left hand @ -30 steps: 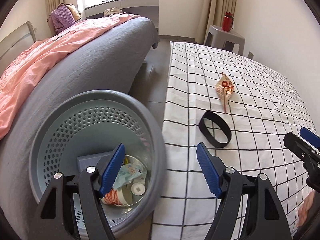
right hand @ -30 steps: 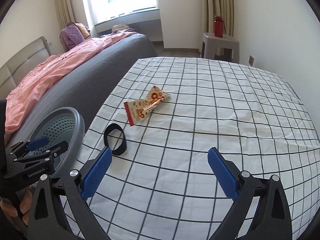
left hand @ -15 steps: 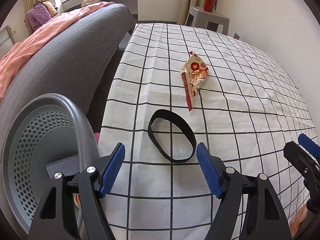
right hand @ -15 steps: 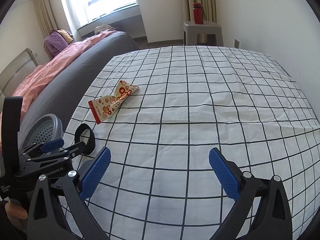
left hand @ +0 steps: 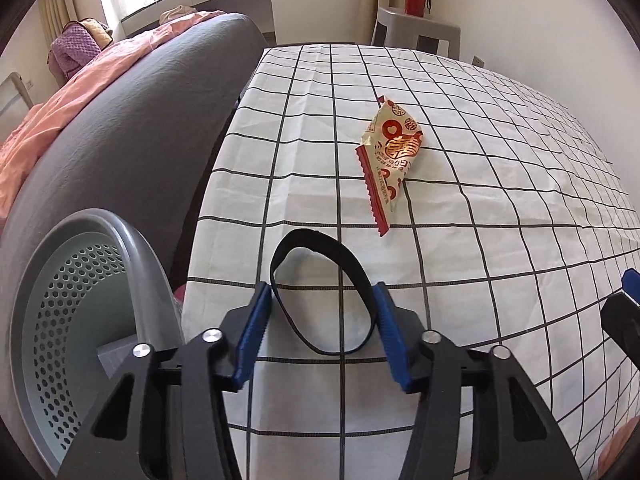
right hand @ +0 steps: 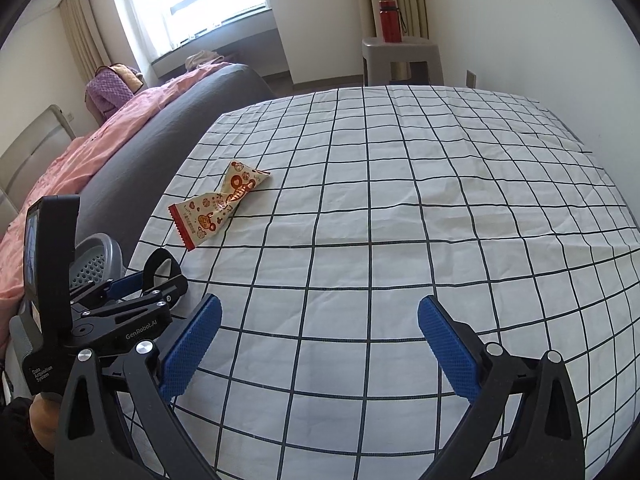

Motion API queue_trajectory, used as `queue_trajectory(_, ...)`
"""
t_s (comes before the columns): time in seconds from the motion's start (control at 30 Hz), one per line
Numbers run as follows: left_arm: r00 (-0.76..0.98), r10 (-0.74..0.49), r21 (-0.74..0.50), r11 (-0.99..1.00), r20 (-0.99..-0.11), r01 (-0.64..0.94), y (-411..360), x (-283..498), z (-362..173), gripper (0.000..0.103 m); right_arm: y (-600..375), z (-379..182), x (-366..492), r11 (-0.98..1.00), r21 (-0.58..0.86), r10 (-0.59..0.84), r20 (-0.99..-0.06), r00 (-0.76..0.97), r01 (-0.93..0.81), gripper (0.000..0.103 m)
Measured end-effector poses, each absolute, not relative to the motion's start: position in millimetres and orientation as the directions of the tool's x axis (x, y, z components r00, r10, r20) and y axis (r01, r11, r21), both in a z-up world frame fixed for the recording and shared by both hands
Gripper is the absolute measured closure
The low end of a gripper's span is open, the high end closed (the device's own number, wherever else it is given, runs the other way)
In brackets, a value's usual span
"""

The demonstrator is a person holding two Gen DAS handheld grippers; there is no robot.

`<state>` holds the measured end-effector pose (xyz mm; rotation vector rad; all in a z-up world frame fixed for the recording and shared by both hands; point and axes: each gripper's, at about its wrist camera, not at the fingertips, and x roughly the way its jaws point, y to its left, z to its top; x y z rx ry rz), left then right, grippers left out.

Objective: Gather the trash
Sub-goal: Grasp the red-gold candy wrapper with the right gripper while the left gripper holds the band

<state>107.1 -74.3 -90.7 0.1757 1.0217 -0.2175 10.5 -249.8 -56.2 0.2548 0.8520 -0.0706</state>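
At far left a perforated grey bin (left hand: 60, 344) stands beside the checked tablecloth (left hand: 500, 208). The left gripper (left hand: 322, 322) has just been closing, and its blue pads now touch both sides of the black band (left hand: 356, 276) lying on the cloth. Further right lies a snack wrapper (left hand: 394, 152); the right gripper (right hand: 318, 344) hovers released, holding nothing.

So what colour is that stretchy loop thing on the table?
Black. The band shows best in the left wrist view.
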Motion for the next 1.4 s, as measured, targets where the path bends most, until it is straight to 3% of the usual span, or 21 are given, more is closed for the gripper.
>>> queue_trajectory(0.1,0.497,-0.114,0.015,0.968,-0.860,0.249,-62,105,-88,0.081,-248,-57,12,0.966,0.199,0.045,-0.753,0.657,0.162,0.006)
queue_trajectory(0.17,0.496,-0.132,-0.011,0.971,-0.858,0.239,-52,103,-83,0.086,-244,-59,14,0.967,0.204,0.058,-0.757,0.651,0.151,0.006)
queue_trajectory(0.7,0.622,-0.081,0.011,0.990,-0.779,0.143,3,75,-38,0.086,-182,-52,110,0.964,0.263,0.187,-0.762,0.620,0.033,0.006)
queue_trajectory(1.13,0.623,-0.073,-0.006,0.994,-0.779,0.109,19,73,-37,0.086,-150,-89,166,0.987,0.111,0.026,-0.825,0.565,0.116,0.009)
queue_trajectory(1.27,0.620,-0.071,-0.009,0.995,-0.782,0.102,22,73,-38,0.086,-149,-94,166,0.991,0.092,0.019,-0.828,0.561,0.102,0.043)
queue_trajectory(1.3,0.619,-0.071,-0.010,0.995,-0.782,0.101,22,73,-38,0.086,-149,-94,164,0.991,0.099,0.033,-0.825,0.564,0.087,0.059)
queue_trajectory(1.37,0.619,-0.071,-0.013,0.995,-0.782,0.098,25,72,-38,0.086,-150,-93,161,0.991,0.116,0.058,-0.825,0.563,0.068,0.081)
queue_trajectory(1.4,0.619,-0.072,-0.015,0.995,-0.782,0.096,26,71,-37,0.086,-151,-92,159,0.990,0.123,0.067,-0.822,0.565,0.063,0.082)
